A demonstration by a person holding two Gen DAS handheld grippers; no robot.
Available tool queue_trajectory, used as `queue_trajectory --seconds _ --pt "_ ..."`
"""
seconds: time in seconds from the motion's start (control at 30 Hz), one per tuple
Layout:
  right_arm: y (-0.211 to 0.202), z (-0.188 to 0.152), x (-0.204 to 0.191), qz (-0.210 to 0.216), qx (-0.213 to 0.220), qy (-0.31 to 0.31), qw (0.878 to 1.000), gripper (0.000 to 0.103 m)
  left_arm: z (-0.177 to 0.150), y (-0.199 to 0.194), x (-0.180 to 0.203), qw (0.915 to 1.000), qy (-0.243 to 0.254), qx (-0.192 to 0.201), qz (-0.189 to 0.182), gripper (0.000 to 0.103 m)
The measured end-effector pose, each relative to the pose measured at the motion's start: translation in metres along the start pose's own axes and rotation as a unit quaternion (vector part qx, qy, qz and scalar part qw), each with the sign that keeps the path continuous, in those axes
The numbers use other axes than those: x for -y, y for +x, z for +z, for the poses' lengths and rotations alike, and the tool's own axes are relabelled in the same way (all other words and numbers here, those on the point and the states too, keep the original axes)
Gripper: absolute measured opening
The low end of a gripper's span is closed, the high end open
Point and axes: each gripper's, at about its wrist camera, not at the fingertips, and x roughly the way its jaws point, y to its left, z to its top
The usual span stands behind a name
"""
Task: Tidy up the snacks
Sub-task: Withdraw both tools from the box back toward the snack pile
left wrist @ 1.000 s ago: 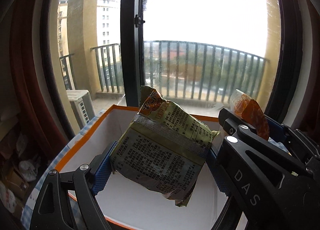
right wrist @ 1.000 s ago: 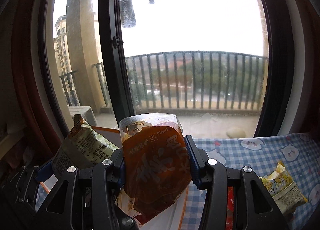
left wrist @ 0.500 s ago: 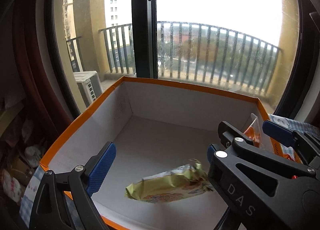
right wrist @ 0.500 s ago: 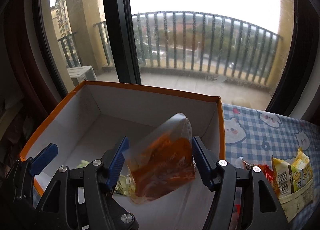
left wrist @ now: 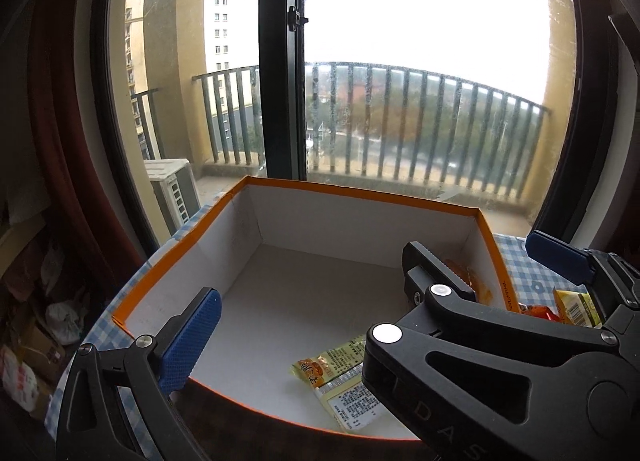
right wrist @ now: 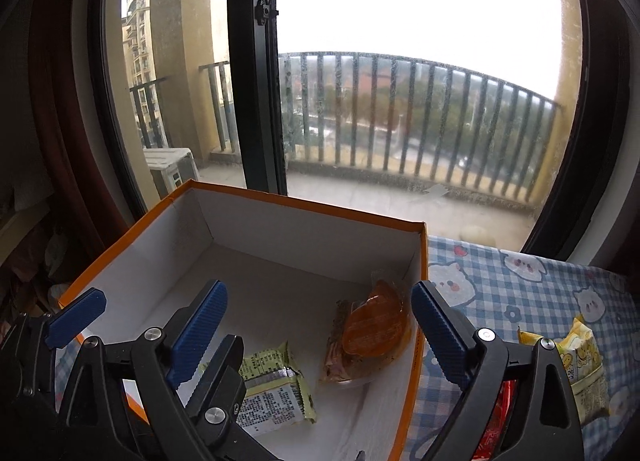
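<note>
Left wrist view: the left gripper (left wrist: pixel 304 325) hangs over an orange-rimmed box (left wrist: pixel 360 193) by the window, its fingers spread wide with nothing between them. A green packet (left wrist: pixel 340 381) lies flat on the box floor near the front wall, partly hidden behind the gripper's frame. An orange packet (left wrist: pixel 466 279) shows in the box's right corner, mostly covered by the right gripper (left wrist: pixel 472 265) crossing in front. More snacks (left wrist: pixel 568 305) sit outside the box on the checked cloth (left wrist: pixel 520 265).

Right wrist view: the right gripper (right wrist: pixel 316 321) is likewise released and empty above the box (right wrist: pixel 304 203). The orange packet (right wrist: pixel 370 331) rests against the right wall; the green packet (right wrist: pixel 276 389) lies beside it, apart, half under the left gripper (right wrist: pixel 152 325). On the cloth (right wrist: pixel 520 289) to the right, a yellow packet (right wrist: pixel 580 365) and a red one (right wrist: pixel 498 421) wait outside.

Judged from this, two snacks are stowed and at least two remain to be collected.
</note>
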Motion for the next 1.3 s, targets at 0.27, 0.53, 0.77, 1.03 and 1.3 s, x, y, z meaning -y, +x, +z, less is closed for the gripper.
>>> queue_trajectory --seconds 0.27,0.53,0.77,1.03,1.3 --pt "-0.045 -0.007 0.01 0.002 0.033 0.0 0.999 0.095 -0.009 -0.037 0.011 0.9995 0.002 0.033 -0.003 0.102" --pt "-0.088 -0.018 0.028 -0.006 0.061 0.002 0.998 0.095 -0.02 -0.072 0.032 0.998 0.009 0.061 -0.015 0.102" --pt "-0.124 -0.034 0.047 -0.022 0.085 0.009 0.996 0.095 -0.031 -0.095 0.052 0.9959 0.019 0.082 -0.034 0.102" --pt "-0.156 -0.056 0.078 -0.04 0.102 0.019 0.994 0.095 -0.046 -0.111 0.074 0.9935 0.032 0.091 -0.06 0.102" --pt "-0.176 -0.079 0.099 -0.053 0.115 0.028 0.992 0.095 -0.057 -0.118 0.093 0.9904 0.044 0.103 -0.081 0.102"
